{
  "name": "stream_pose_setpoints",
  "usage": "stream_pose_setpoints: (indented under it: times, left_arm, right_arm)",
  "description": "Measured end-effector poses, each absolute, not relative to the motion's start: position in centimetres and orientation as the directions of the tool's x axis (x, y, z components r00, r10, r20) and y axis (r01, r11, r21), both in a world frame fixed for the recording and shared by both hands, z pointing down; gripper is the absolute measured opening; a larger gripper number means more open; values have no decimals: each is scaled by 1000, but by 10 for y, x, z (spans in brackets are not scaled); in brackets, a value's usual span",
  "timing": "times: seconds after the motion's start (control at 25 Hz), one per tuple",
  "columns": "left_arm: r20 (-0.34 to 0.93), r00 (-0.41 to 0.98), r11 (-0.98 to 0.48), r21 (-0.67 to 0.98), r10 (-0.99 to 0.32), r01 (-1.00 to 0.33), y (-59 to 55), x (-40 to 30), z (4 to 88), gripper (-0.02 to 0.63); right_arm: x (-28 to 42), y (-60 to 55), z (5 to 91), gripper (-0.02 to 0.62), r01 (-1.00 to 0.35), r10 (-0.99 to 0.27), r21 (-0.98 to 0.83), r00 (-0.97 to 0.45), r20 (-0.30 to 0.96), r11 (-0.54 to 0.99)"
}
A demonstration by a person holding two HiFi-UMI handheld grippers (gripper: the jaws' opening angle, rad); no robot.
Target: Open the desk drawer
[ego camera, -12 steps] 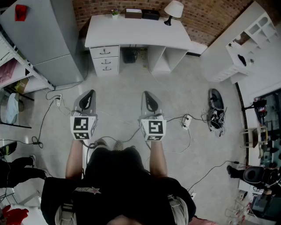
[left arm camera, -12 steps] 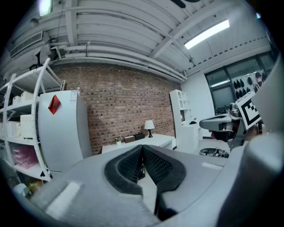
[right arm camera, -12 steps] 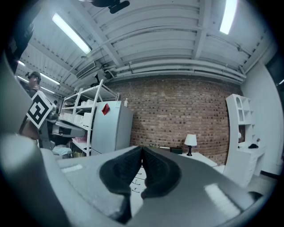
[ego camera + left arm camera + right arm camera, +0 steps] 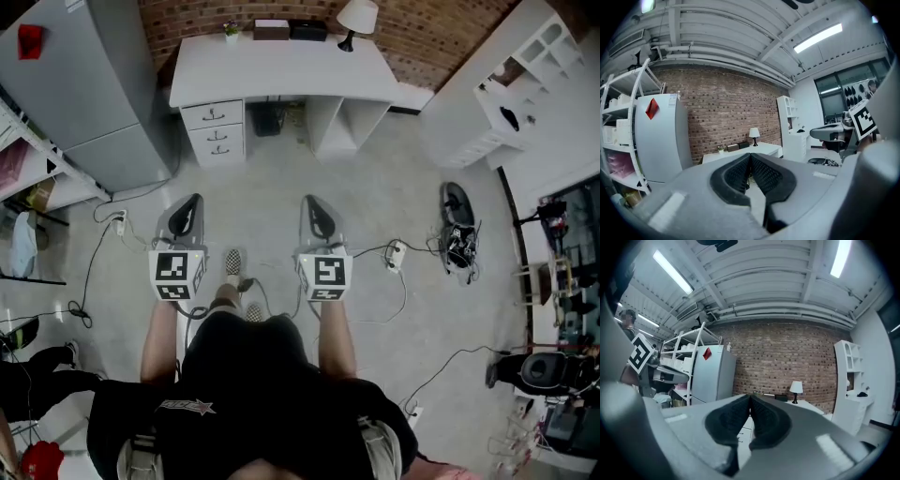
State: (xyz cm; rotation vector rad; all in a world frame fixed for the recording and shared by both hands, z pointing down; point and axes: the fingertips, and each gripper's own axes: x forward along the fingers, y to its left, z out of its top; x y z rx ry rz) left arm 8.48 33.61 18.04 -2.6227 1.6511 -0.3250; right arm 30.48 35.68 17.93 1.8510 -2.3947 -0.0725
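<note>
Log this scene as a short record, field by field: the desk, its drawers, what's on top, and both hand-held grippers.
desk: white desk against the brick wall
drawers: stack of three at the desk's left end in the head view, all look shut
on desk: lamp, plant, brown box, black box
left hand-held gripper: jaws together, empty, well short of the desk
right hand-held gripper: jaws together, empty, well short of the desk
task state: no drawer touched yet

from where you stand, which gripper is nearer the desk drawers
The left gripper: the drawers stand almost straight ahead of it; the right gripper is further aside.
</note>
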Motion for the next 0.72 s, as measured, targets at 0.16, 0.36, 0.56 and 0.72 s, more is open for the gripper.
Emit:
stream_pose_setpoints:
  times: [0.16, 0.36, 0.56, 0.72]
  left_arm:
    - [163, 428, -449, -125, -889, -885, 317, 90, 183, 11]
    - [166, 432, -452, -110, -886, -885, 268, 95, 189, 11]
    - [179, 432, -453, -102, -884, -885, 207, 101, 192, 11]
    - [193, 434, -456, -87, -880, -886, 156, 100, 195, 11]
  right_arm:
    - [310, 341, 183, 5, -965, -970, 103, -236, 65, 242]
    - [314, 297, 189, 5, -965, -970, 107, -230, 82, 238]
    - [320, 237, 191, 5, -966, -968, 98, -229, 100, 238]
    - [318, 186, 191, 5, -966, -966, 94, -229, 116, 240]
